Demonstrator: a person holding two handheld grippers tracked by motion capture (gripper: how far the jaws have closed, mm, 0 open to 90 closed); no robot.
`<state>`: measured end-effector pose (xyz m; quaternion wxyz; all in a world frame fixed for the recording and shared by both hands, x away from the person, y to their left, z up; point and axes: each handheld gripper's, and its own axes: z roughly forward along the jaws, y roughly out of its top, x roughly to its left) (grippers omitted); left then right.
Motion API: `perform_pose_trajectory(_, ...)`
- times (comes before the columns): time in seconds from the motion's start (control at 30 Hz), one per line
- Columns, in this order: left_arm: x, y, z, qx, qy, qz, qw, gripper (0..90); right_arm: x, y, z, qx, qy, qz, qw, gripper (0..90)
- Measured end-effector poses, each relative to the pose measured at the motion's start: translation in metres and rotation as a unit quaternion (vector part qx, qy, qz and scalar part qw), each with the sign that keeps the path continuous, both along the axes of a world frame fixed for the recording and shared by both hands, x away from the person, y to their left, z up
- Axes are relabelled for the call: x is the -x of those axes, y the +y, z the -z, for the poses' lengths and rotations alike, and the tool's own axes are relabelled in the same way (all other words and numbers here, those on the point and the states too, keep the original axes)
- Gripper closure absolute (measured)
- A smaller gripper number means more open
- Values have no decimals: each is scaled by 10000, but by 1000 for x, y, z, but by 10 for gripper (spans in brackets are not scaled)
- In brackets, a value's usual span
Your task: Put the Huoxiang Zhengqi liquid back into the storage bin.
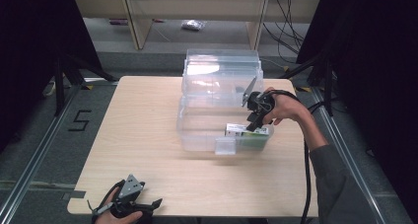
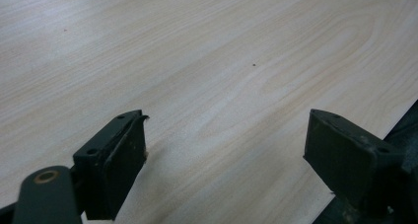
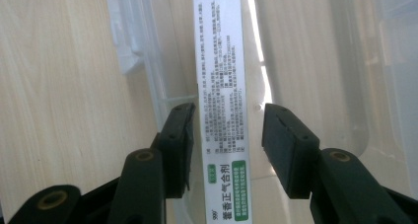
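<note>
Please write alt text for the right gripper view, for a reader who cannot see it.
The right gripper straddles a narrow white box printed with small text and a green label, its black fingers slightly apart from the box's sides. The box lies inside a clear plastic bin on a light wooden table.

A clear plastic storage bin (image 1: 217,110) sits right of centre on the pale wooden table (image 1: 143,135). Inside it, at the front right corner, lies a white-and-green printed carton (image 1: 246,131), against the near wall.
</note>
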<state>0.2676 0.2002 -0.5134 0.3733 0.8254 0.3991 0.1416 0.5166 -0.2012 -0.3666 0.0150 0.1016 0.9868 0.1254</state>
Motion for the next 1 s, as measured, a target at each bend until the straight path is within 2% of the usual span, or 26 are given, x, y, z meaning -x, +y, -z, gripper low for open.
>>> perform_pose_trajectory(0.07, 0, 0, 0, 26, 29, 42, 10000, 155, 4, -3, -6, -145, -59, 183, 9997, 547)
perform_pose_trajectory(0.17, 0, 1, -1, 33, -8, 39, 10000, 155, 7, -5, -9, -196, -90, 316, 9993, 534)
perform_pose_trajectory(0.2, 0, 0, 0, 96, -18, 0, 10000, 155, 7, -5, -10, -245, -139, 271, 9992, 527)
perform_pose_trajectory(0.27, 0, 0, 0, 40, -10, 33, 10000, 155, 12, -6, -12, -358, -175, 422, 9983, 513)
perform_pose_trajectory(0.33, 1, -1, 0, 126, -29, -44, 9999, 155, 12, -6, -12, -399, -231, 354, 9983, 507)
perform_pose_trajectory(0.37, 0, 0, -1, 61, -3, 29, 10000, 155, 14, -7, -12, -436, -240, 504, 9975, 506)
perform_pose_trajectory(0.4, 0, 0, -2, -5, 32, 67, 10000, 155, 15, -7, -12, -459, -254, 500, 9974, 497)
perform_pose_trajectory(0.5, 0, 0, 0, 41, -18, 34, 10000, 155, 19, -8, -14, -380, -325, 708, 9962, 470)
perform_pose_trajectory(0.53, 0, -1, 0, 149, -24, -33, 9999, 155, 19, -8, -15, -439, -323, 654, 9964, 465)
perform_pose_trajectory(0.57, 0, -1, 0, 166, -31, -44, 9998, 155, 20, -8, -17, -458, -376, 708, 9957, 460)
perform_pose_trajectory(0.63, 0, 0, -1, 0, -12, 72, 10000, 155, 22, -9, -19, -541, -425, 778, 9946, 452)
perform_pose_trajectory(0.67, 0, 0, -1, 44, 10, 46, 10000, 155, 21, -10, -20, -597, -460, 676, 9949, 441)
perform_pose_trajectory(0.7, 0, 0, 0, 97, -20, 5, 10000, 155, 23, -10, -21, -599, -500, 705, 9945, 429)
perform_pose_trajectory(0.8, 1, -2, 1, 231, -52, -51, 9997, 155, 25, -11, -22, -640, -590, 950, 9917, 385)
perform_pose_trajectory(0.83, 1, -2, 1, 220, -48, -39, 9997, 155, 27, -11, -22, -691, -545, 1111, 9899, 378)
perform_pose_trajectory(0.87, 1, -2, 1, 228, -54, -53, 9997, 155, 31, -13, -22, -819, -636, 1196, 9874, 346)
perform_pose_trajectory(0.93, 1, -1, 0, 146, -25, -43, 9999, 155, 32, -14, -22, -868, -649, 1259, 9861, 336)
perform_pose_trajectory(0.97, 1, -1, 0, 169, -31, -53, 9998, 155, 36, -17, -22, -1037, -711, 1470, 9811, 319)
perform_pose_trajectory(1.0, 1, -1, 0, 138, -24, -29, 9999, 155, 36, -17, -22, -1037, -711, 1470, 9811, 319)
